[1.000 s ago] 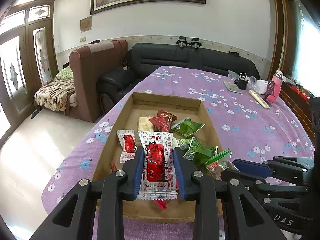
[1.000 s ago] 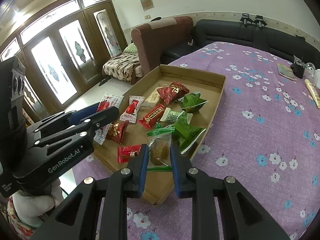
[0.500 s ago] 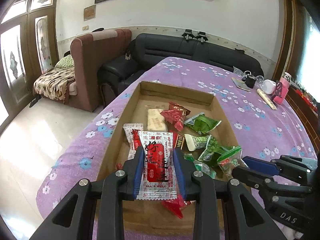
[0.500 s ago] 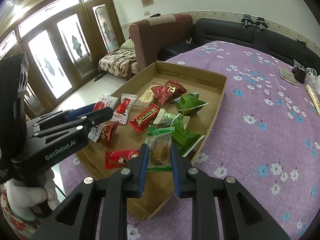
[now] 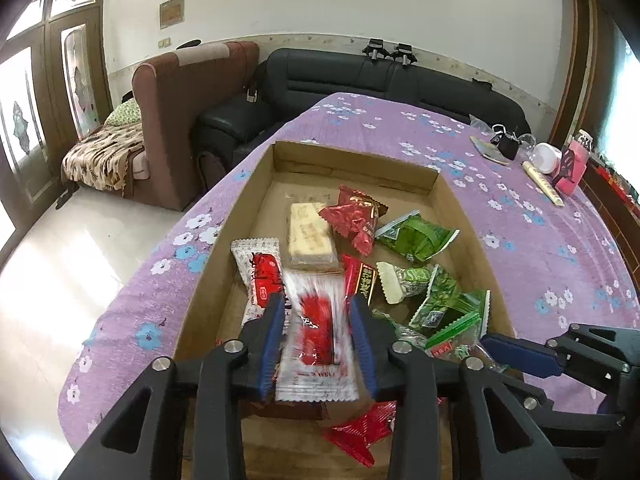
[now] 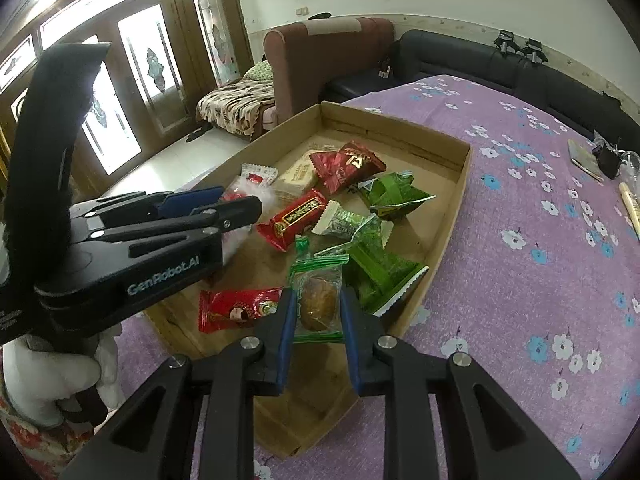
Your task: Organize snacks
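Note:
A shallow cardboard tray (image 5: pixel 452 200) (image 6: pixel 456 200) on the purple flowered tablecloth holds several red and green snack packets. My left gripper (image 5: pixel 318 312) stands over the tray's near left part with a white-and-red packet (image 5: pixel 316 336) between its fingers; the packet is blurred and the jaws look slightly parted. The left gripper also shows in the right wrist view (image 6: pixel 236 204). My right gripper (image 6: pixel 318 304) is shut on a clear green-edged pastry packet (image 6: pixel 318 300) above the tray's near end. Its fingers (image 5: pixel 516 354) show in the left wrist view.
Loose in the tray lie a beige bar (image 5: pixel 310 234), red packets (image 5: pixel 354 216) (image 6: pixel 240 310) and green packets (image 5: pixel 416 236) (image 6: pixel 380 268). Small items (image 5: pixel 548 160) stand at the table's far right. A brown armchair (image 5: pixel 192 112) and black sofa (image 5: pixel 380 80) stand beyond.
Both grippers have moved forward and lower over the tray. The white-and-red packet in the left gripper is now blurred and the fingers stand a little wider. The right gripper keeps its pastry packet.

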{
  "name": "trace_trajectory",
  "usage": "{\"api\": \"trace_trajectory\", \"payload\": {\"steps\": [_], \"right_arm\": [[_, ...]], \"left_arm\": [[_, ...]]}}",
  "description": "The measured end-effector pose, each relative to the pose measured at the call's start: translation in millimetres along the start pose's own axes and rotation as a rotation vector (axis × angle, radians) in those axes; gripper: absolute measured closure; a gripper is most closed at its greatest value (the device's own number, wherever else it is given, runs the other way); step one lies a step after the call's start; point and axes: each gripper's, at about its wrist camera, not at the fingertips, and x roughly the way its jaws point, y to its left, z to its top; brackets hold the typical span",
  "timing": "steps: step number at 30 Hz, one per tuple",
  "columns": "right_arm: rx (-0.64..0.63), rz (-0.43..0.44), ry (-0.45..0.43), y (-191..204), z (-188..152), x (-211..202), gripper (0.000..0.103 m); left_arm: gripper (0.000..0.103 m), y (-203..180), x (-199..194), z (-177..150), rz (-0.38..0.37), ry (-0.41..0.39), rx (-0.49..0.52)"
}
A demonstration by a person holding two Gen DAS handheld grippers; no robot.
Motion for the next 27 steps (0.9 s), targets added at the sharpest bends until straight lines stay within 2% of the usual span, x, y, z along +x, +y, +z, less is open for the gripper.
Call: {"api": "trace_trajectory", "payload": {"steps": [3, 6, 14, 19, 21, 23, 27], "right_arm": [[0.02, 0.017, -0.003, -3.0, 0.0, -1.9, 0.075], [0.03, 0.027, -0.026, -4.5, -0.2, -9.7, 0.068], [0.093, 0.016, -0.106, -15.8, -6.6, -42.4, 0.06], [0.163, 0.001, -0.148, -28.3, -19.7, -61.6, 0.055], [0.19, -0.003, -0.163, -33.9, -28.2, -69.6, 0.054], [0.212, -0.007, -0.174, -38.9, -35.2, -76.3, 0.054], [0.253, -0.022, -0.197, -49.1, -48.3, -88.9, 0.049]], "left_arm": [[0.046, 0.1, -5.7, 0.2, 0.003, -0.015, -0.007], [0.043, 0.4, -13.1, 0.5, 0.003, -0.03, -0.016], [0.034, -16.7, -46.4, -1.0, 0.003, -0.107, 0.01], [0.022, -40.5, -78.7, -3.6, 0.068, -0.214, 0.061], [0.012, -48.5, -89.4, -5.6, 0.1, -0.247, 0.073], [0.006, -54.5, -97.6, -7.6, 0.126, -0.272, 0.082], [0.004, -66.3, -112.2, -10.4, 0.148, -0.305, 0.085]]}}
